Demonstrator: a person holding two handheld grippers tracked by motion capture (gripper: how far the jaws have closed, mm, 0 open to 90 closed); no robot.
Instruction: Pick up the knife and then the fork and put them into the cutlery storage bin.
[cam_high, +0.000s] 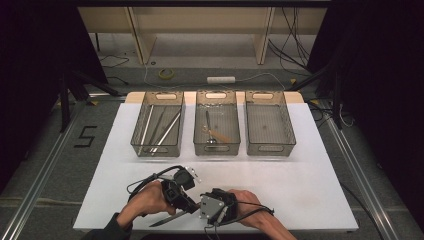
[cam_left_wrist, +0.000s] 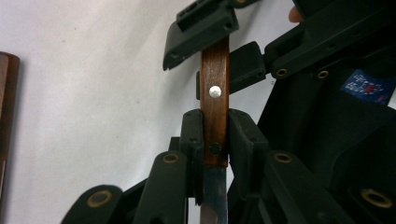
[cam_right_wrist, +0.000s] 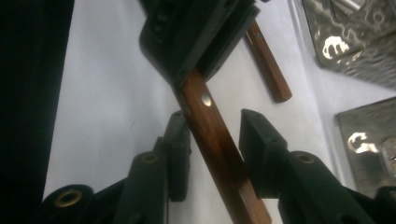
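A knife with a brown wooden handle (cam_left_wrist: 215, 107) and steel blade (cam_high: 167, 219) is held just above the white tabletop (cam_high: 300, 175) near its front edge. My left gripper (cam_left_wrist: 215, 140) is shut on the handle close to the blade, pads pressed on both sides. My right gripper (cam_right_wrist: 215, 140) straddles the far part of the same handle (cam_right_wrist: 212, 135). One pad sits against the wood and the other stands off with a visible gap. In the high view the left gripper (cam_high: 189, 206) and right gripper (cam_high: 199, 210) meet tip to tip.
Three clear bins stand in a row at the back. The left bin (cam_high: 136, 135) holds long metal tools, the middle bin (cam_high: 217, 148) holds scissors, and the right bin (cam_high: 270, 150) has nothing in it. Another wooden-handled piece (cam_right_wrist: 268, 65) lies on the table near the grippers.
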